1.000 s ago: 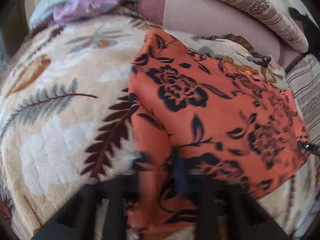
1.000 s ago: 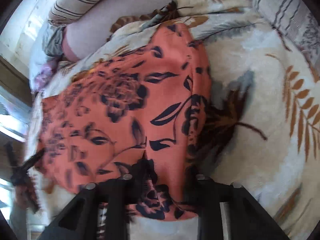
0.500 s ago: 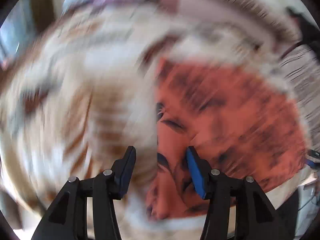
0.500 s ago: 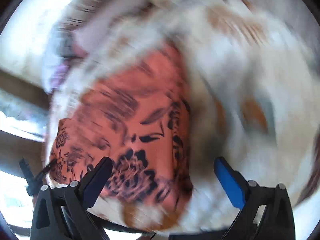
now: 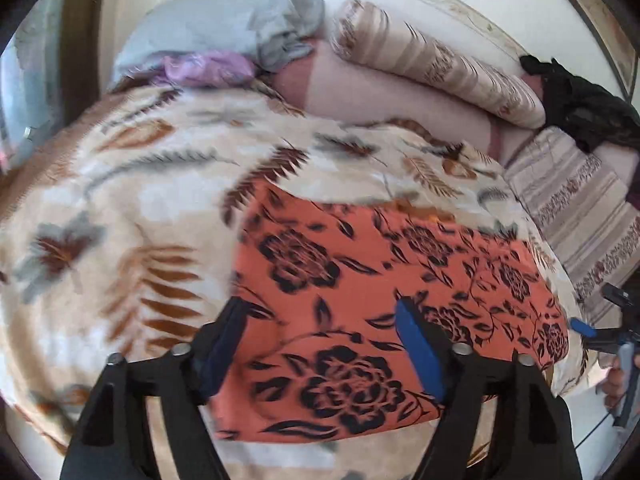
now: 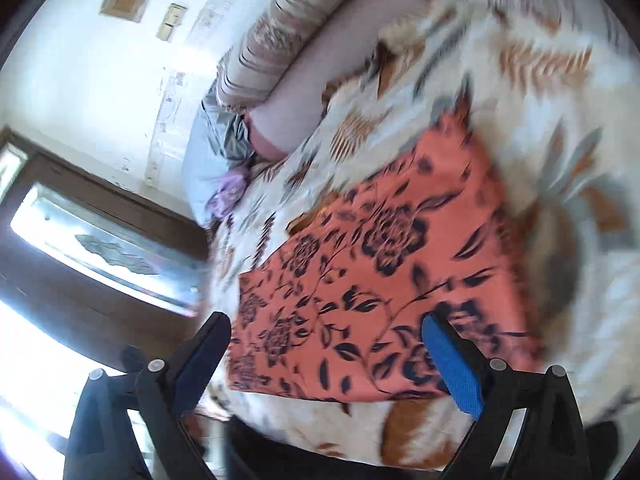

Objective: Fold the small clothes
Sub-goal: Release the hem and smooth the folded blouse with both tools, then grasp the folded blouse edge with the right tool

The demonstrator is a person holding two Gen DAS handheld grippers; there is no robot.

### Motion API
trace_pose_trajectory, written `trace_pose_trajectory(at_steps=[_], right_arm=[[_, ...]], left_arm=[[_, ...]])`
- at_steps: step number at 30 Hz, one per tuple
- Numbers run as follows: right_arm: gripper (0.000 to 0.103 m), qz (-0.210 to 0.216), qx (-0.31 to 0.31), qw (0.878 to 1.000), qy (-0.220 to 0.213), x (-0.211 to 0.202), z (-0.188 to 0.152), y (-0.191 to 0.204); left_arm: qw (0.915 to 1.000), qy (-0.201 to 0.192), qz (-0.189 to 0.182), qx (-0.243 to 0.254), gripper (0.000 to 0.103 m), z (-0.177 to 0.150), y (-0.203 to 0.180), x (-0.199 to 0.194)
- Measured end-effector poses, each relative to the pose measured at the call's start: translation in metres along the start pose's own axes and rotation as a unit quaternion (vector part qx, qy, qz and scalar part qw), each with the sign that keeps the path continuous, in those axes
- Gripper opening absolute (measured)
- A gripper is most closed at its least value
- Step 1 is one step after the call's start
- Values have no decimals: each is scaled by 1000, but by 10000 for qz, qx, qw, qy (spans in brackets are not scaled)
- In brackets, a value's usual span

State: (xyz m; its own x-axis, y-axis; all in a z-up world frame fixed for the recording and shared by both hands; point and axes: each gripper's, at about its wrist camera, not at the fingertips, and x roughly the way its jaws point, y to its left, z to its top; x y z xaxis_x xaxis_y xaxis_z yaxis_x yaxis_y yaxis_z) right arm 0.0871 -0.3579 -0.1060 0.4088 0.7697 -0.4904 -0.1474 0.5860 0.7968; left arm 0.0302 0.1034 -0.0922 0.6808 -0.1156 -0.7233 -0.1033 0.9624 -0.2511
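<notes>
An orange garment with black flowers (image 5: 384, 296) lies flat as a folded rectangle on a cream leaf-print blanket (image 5: 132, 208). It also shows in the right wrist view (image 6: 384, 280). My left gripper (image 5: 320, 344) is open and empty, raised above the garment's near left edge. My right gripper (image 6: 328, 356) is open and empty, raised above the garment's near edge. The right gripper shows at the far right of the left wrist view (image 5: 612, 336).
Striped pillows (image 5: 432, 60) and a pink bolster (image 5: 392, 108) lie along the wall behind the blanket. A grey cloth (image 5: 224, 24) and a purple cloth (image 5: 204, 68) sit at the back left. A black cloth (image 5: 580, 100) lies at the right. A window (image 6: 80, 248) is at the left.
Both grippers have opened, let go of the orange garment and lifted back from it. The garment now lies flat on the blanket.
</notes>
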Motion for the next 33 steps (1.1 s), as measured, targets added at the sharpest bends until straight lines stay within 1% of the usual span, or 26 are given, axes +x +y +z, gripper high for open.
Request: trace_pose_trajectory(at_steps=[1, 2, 3, 4, 5, 7, 8, 10, 12, 14, 15, 16, 17, 18, 19, 21, 23, 24, 25, 26, 27, 28, 29, 30, 32, 33], right_arm=[[98, -126, 272, 9992, 258, 21, -6, -18], [96, -461, 559, 9966, 387, 37, -6, -37], [81, -450, 935, 9943, 257, 38, -10, -59], [77, -277, 1186, 9925, 57, 26, -12, -67], [78, -328, 1352, 9903, -46, 13, -12, -68], [82, -919, 976, 9906, -256, -9, -4, -53], [84, -1058, 716, 9913, -328, -13, 4, -43], [96, -1227, 299, 9912, -397, -12, 25, -22], [96, -1465, -125, 9885, -360, 4, 54, -8], [95, -1982, -519, 9779, -407, 24, 92, -9], [94, -2487, -712, 9653, -356, 34, 116, -14], [91, -2744, -790, 9581, -237, 50, 129, -19], [88, -2789, -776, 9572, -68, 60, 136, -26], [68, -2775, -762, 9576, 121, 67, 140, -32], [35, -2835, -914, 9541, 302, 75, 141, -31], [16, -3196, -1346, 9374, 316, 77, 137, -19], [11, -3309, -1425, 9329, -6, 61, 135, -10], [9, -3548, -1382, 9246, -138, 56, 136, -17], [9, -3748, -1248, 9186, -5, 66, 145, -32], [10, -3880, -934, 9165, 252, 72, 147, -55], [9, -3712, -769, 9250, 239, 69, 147, -66], [11, -3536, -758, 9323, 62, 62, 147, -64], [12, -3421, -682, 9372, -43, 52, 146, -60], [22, -3337, -581, 9408, -115, 40, 144, -56], [70, -3089, -431, 9497, -269, 16, 135, -51], [100, -2744, -301, 9601, -450, -1, 125, -47]], left_arm=[[9989, 439, 188, 42, 80, -10, 0, 24], [9946, 919, 488, 29, 79, -20, 4, 47], [9960, 688, 562, 107, 79, -26, 4, 46], [9958, 555, 691, 230, 79, -26, -1, 35], [9946, 650, 770, 248, 79, -24, -3, 29], [9963, 418, 730, 197, 79, -16, -5, 14], [9963, 297, 776, 227, 79, -11, -9, 8], [9964, 229, 748, 310, 79, 0, -17, 6], [9969, 220, 669, 353, 79, 5, -24, 13], [9948, 444, 792, 461, 79, 7, -29, 30], [9945, 483, 795, 477, 79, 6, -30, 33], [9945, 483, 802, 468, 79, 4, -29, 31], [9945, 479, 813, 450, 79, 3, -28, 31], [9945, 485, 820, 433, 79, 4, -26, 32], [9943, 491, 846, 424, 79, 4, -23, 33], [9934, 486, 949, 427, 79, 6, -20, 32], [9944, 279, 900, 488, 79, 10, -20, 26], [9940, 158, 913, 581, 79, 11, -22, 27], [9927, 186, 981, 669, 79, 11, -23, 34], [9908, 391, 1047, 757, 79, 10, -22, 48], [9876, 693, 1115, 863, 80, 7, -21, 66], [9861, 758, 1147, 932, 82, 4, -19, 75], [9874, 581, 1141, 928, 82, 5, -19, 71], [9876, 561, 1161, 890, 82, 8, -21, 66], [9904, 461, 1032, 791, 82, 13, -24, 53], [9915, 342, 970, 792, 82, 14, -26, 46]])
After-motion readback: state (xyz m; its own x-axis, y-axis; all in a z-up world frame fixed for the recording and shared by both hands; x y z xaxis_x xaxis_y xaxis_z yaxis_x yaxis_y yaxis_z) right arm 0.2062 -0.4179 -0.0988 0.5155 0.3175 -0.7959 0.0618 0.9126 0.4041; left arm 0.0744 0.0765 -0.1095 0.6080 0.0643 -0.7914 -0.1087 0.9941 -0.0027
